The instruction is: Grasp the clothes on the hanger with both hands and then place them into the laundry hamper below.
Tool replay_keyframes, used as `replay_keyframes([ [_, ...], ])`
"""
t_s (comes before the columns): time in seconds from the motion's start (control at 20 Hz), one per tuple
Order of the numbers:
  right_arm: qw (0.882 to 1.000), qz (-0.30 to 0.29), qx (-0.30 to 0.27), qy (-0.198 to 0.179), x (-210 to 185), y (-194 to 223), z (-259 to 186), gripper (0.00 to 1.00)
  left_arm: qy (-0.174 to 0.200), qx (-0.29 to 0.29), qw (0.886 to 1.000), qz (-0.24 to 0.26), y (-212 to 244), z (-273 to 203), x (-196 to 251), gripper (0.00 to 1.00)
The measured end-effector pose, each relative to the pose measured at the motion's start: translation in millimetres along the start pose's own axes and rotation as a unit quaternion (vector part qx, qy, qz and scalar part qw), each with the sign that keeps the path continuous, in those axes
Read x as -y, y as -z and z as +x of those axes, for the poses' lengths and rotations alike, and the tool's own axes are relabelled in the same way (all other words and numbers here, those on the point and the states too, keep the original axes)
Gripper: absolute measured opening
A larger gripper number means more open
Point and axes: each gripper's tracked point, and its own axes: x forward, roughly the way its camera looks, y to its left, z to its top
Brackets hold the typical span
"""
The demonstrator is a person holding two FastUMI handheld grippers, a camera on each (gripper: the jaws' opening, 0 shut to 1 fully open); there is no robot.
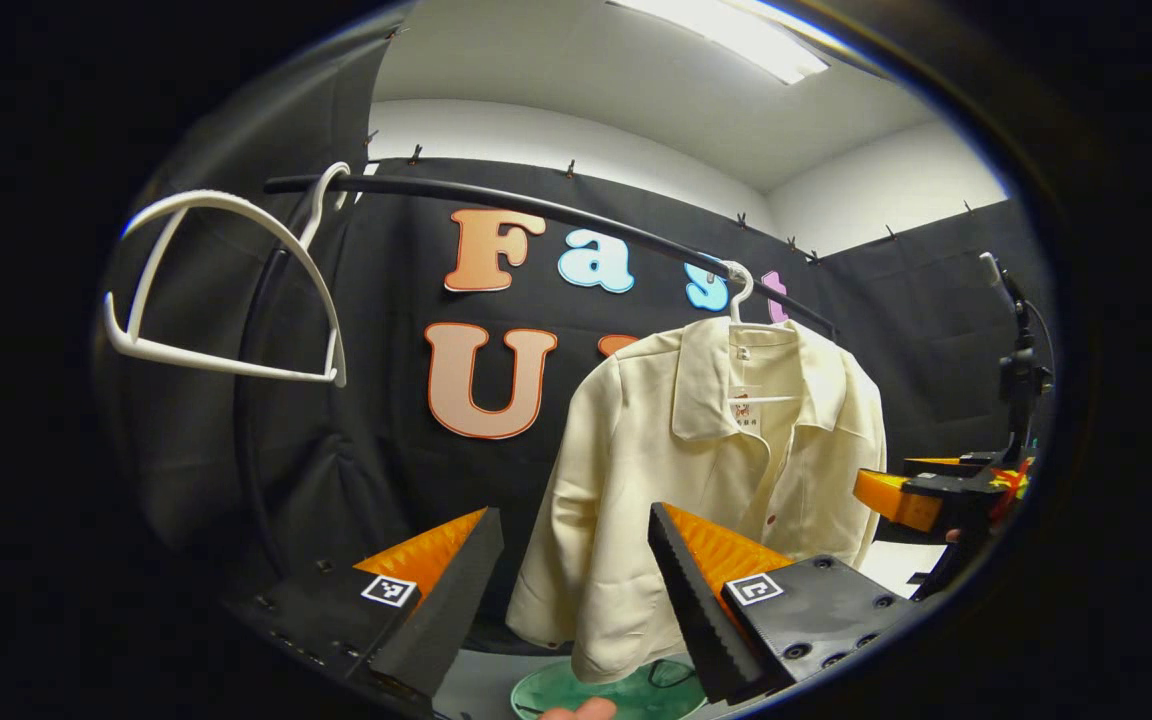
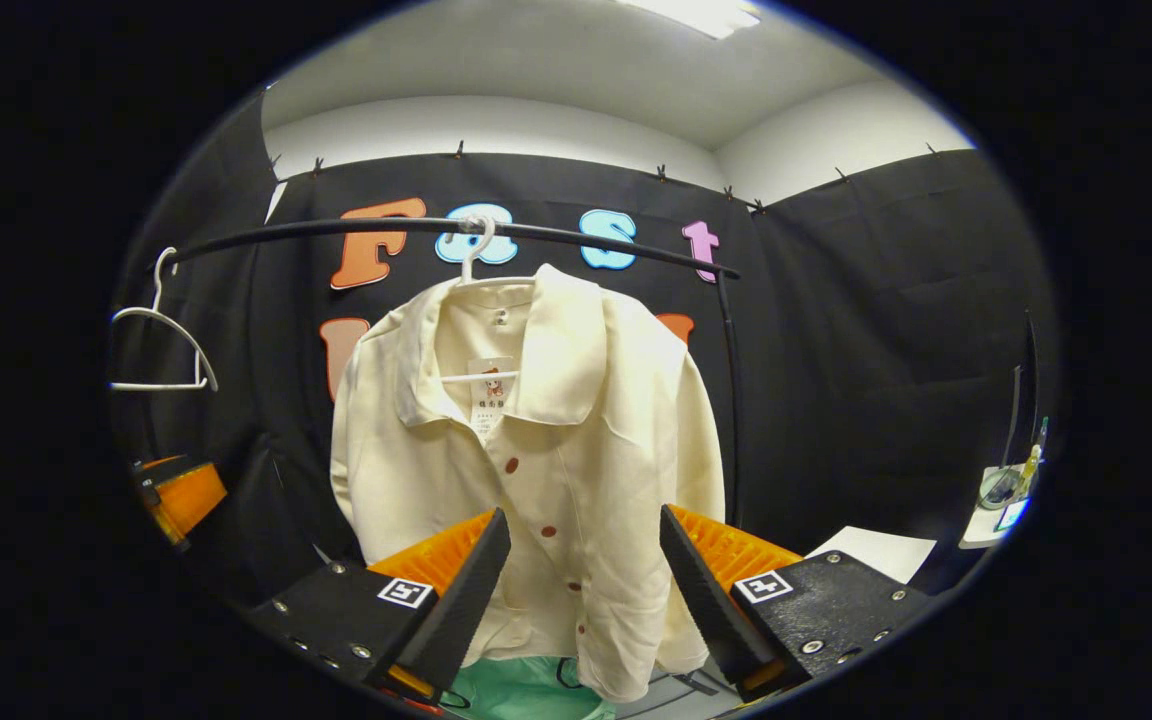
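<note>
Rail, black, curved metal tubing, spans the booth; a cream smooth-fabric collared shirt with dark red buttons hangs from it on a white plastic hanger. A second, bare white plastic hanger hangs further along the rail, well apart from the shirt. Below the shirt hem sits the green, round-rimmed laundry hamper; its contents cannot be told. Left gripper has its fingers spread apart, gripping nothing, the shirt ahead. Right gripper likewise stands apart, short of the shirt front. White paper sheet lies to the right.
</note>
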Motion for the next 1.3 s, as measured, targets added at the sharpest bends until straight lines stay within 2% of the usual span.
replay_keyframes([
  [0.1,1.0,-0.001,-0.008,0.01,12,5,25,0.94,-0.003,-0.002,1.0,0.004,1,-1,-3,0.96],
  [0.15,1.0,-0.002,-0.014,0.016,17,9,36,0.94,-0.006,-0.002,1.0,0.008,2,-2,-5,1.0],
  [0.25,1.0,0.003,-0.021,0.015,18,14,52,0.94,-0.012,-0.002,1.0,0.017,3,-1,-10,0.96],
  [0.45,1.0,0.003,-0.027,-0.01,-8,20,77,0.94,-0.013,-0.011,1.0,0.015,14,6,-8,0.96],
  [0.55,0.999,-0.021,-0.029,-0.006,-17,24,91,0.94,-0.013,-0.015,1.0,0.013,18,9,-6,1.0],
  [0.6,0.999,-0.031,-0.029,0.001,-20,26,100,0.88,-0.014,-0.016,1.0,0.014,18,11,-6,0.96],
  [0.65,0.999,-0.037,-0.031,0.007,-21,28,108,0.95,-0.014,-0.014,1.0,0.013,18,13,-6,0.96],
  [0.9,0.997,-0.052,-0.046,0.023,-18,38,130,0.96,-0.016,-0.012,1.0,0.011,21,14,-7,0.96],
  [1.0,0.997,-0.052,-0.047,0.037,-4,40,132,0.78,-0.012,-0.01,1.0,0.007,23,16,-4,0.96],
  [1.05,0.997,-0.049,-0.048,0.044,4,41,132,0.49,-0.006,-0.009,1.0,0.002,24,19,-1,0.96],
  [1.1,0.997,-0.043,-0.05,0.048,8,41,131,0.42,0.004,-0.009,1.0,-0.002,26,22,5,0.94],
  [1.15,0.997,-0.037,-0.051,0.05,13,41,128,0.23,0.02,-0.01,1.0,-0.006,28,28,16,0.93],
  [1.25,0.997,-0.033,-0.05,0.044,18,37,122,0.02,0.056,-0.009,0.998,-0.013,29,44,38,1.0],
  [1.3,0.998,-0.033,-0.047,0.035,17,33,118,0.0,0.076,-0.008,0.997,-0.02,31,54,53,0.96],
])
